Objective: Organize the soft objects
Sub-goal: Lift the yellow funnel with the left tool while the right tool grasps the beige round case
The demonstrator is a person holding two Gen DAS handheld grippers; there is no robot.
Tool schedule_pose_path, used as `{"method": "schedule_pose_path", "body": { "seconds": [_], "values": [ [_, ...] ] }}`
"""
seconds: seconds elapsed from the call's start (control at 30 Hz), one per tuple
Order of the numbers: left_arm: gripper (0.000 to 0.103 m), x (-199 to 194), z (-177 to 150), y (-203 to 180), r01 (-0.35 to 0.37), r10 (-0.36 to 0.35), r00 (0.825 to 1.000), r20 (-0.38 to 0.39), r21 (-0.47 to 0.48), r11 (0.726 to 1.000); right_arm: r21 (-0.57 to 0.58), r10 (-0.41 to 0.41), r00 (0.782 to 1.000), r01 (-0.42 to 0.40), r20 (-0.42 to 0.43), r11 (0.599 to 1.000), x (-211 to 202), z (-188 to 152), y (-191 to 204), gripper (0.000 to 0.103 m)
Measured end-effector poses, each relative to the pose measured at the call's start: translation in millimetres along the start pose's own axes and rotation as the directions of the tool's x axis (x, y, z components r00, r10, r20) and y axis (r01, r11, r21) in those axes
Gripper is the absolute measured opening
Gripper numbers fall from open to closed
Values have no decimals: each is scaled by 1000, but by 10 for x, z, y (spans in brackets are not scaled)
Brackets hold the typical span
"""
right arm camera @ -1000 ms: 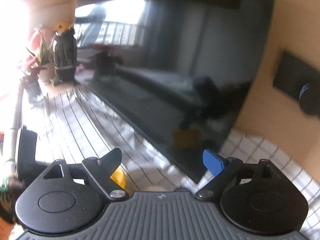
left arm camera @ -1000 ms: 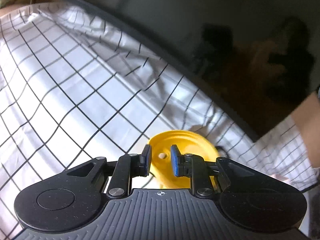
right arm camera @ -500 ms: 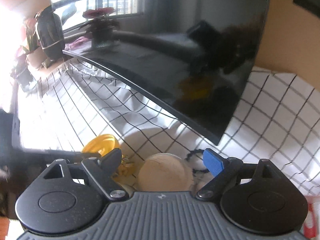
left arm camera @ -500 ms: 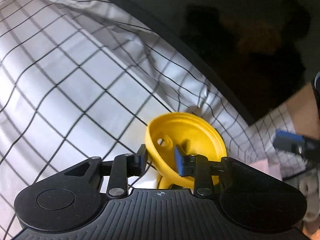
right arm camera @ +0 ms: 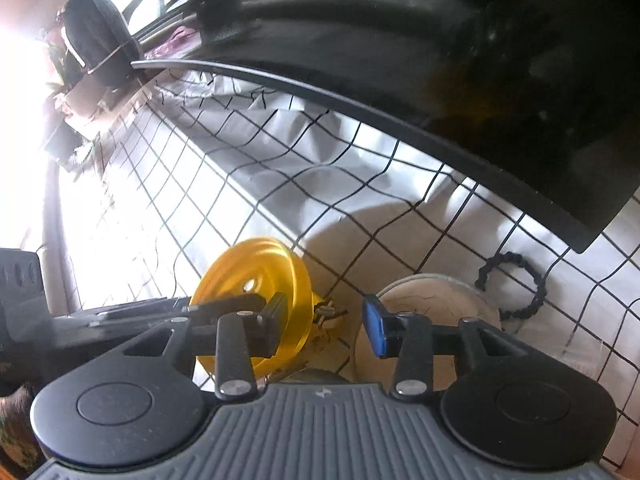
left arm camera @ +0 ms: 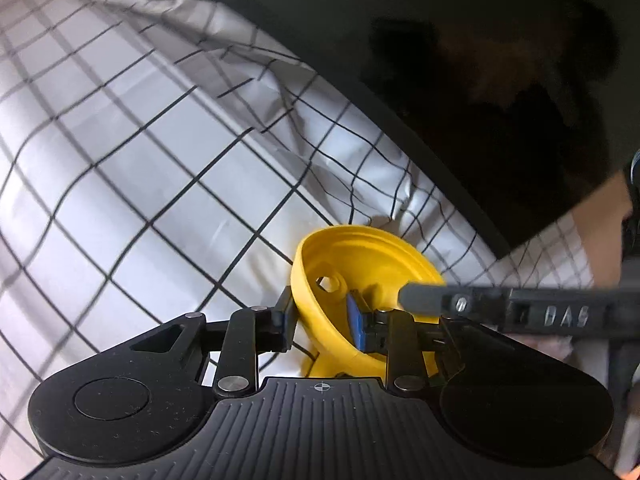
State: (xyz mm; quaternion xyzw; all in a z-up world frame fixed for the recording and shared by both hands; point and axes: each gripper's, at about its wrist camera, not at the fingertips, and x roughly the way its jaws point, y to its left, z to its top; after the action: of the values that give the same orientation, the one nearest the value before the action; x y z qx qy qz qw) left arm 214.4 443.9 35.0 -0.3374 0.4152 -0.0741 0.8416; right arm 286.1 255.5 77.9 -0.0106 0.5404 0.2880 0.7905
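The left gripper [left arm camera: 320,320] now straddles the tilted rim of the yellow dish [left arm camera: 360,272] on the checked cloth [left arm camera: 140,200], jaws just closing, one pad each side, apparently clamped on it. A second ago the dish lay beyond the tips. The right gripper [right arm camera: 324,320], then raised, has dropped in at 3 o'clock, jaws narrowing yet apart on nothing, beside the cream round thing [right arm camera: 436,296].

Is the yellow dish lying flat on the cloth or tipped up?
Tipped up. The yellow dish stands on edge over the checked cloth, its hollow side facing sideways, its wall between the left gripper fingers.
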Motion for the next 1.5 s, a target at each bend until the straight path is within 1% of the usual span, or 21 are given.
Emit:
{"method": "schedule_pose_path", "body": {
  "seconds": [0.07,0.1,0.33,0.37,0.4,0.43,0.47,0.5,0.57,0.6,0.67,0.7,0.73,0.8,0.93,1.07,1.1,1.13,1.2,1.3,1.5],
  "values": [
    [29,-4,-17,31,20,-20,1000,3,-37,999,-21,-8,1000,8,0,1000,-19,-28,9,41],
    [29,-3,-22,29,26,-26,1000,4,-37,999,-30,-12,1000,12,1,999,-32,-39,11,41],
    [26,-94,-88,-120,-37,34,997,63,60,998,-66,-27,999,30,39,997,-192,-76,51,42],
    [26,-122,-94,-126,-37,32,997,72,68,997,-76,-36,998,40,52,996,-238,-78,68,47],
    [25,-159,-102,-138,-38,31,996,84,78,996,-85,-45,997,51,66,995,-276,-78,78,56],
    [25,-199,-111,-149,-41,32,995,97,88,995,-98,-60,994,68,88,993,-344,-76,92,63],
    [24,-249,-122,-155,-40,29,993,113,96,995,-107,-75,991,87,110,990,-407,-70,95,77],
    [24,-296,-135,-153,-35,23,992,127,97,995,-113,-90,988,105,129,988,-460,-63,84,85],
    [24,-429,-167,-125,-23,7,986,167,92,995,-126,-137,977,158,164,979,-574,-40,22,86],
    [24,-517,-189,-102,-24,6,981,194,91,996,-127,-162,973,184,166,975,-601,-28,-27,86],
    [24,-692,-242,-57,-33,11,968,250,83,996,-102,-209,967,225,149,969,-635,-5,-182,87],
    [23,-766,-268,-40,-43,20,962,272,78,996,-83,-220,968,231,121,969,-626,5,-264,87],
    [23,-840,-298,-24,-55,31,955,294,75,996,-59,-225,972,230,71,971,-589,17,-363,87],
    [23,-972,-363,17,-67,43,945,324,65,996,-13,-211,978,211,-3,978,-491,28,-506,87],
    [22,-1053,-491,103,-79,62,943,326,39,996,109,-175,978,187,-111,976,-179,79,-717,87],
    [21,-1040,-594,203,-83,77,948,309,6,997,256,-133,971,182,-197,949,139,69,-817,87],
    [21,-1039,-618,238,-85,82,949,304,-4,996,265,-137,970,188,-200,946,187,63,-812,90],
    [21,-1033,-632,256,-87,86,950,299,-10,996,257,-150,970,197,-189,946,207,70,-783,92],
    [21,-1022,-660,294,-85,88,953,291,-22,996,225,-184,967,221,-175,949,235,84,-715,97],
    [20,-1024,-684,324,-74,81,953,293,-36,997,232,-191,967,228,-171,946,270,75,-697,102],
    [20,-987,-668,343,-67,75,955,288,-38,997,225,-200,967,233,-161,946,291,16,-674,103]
  ]
}}
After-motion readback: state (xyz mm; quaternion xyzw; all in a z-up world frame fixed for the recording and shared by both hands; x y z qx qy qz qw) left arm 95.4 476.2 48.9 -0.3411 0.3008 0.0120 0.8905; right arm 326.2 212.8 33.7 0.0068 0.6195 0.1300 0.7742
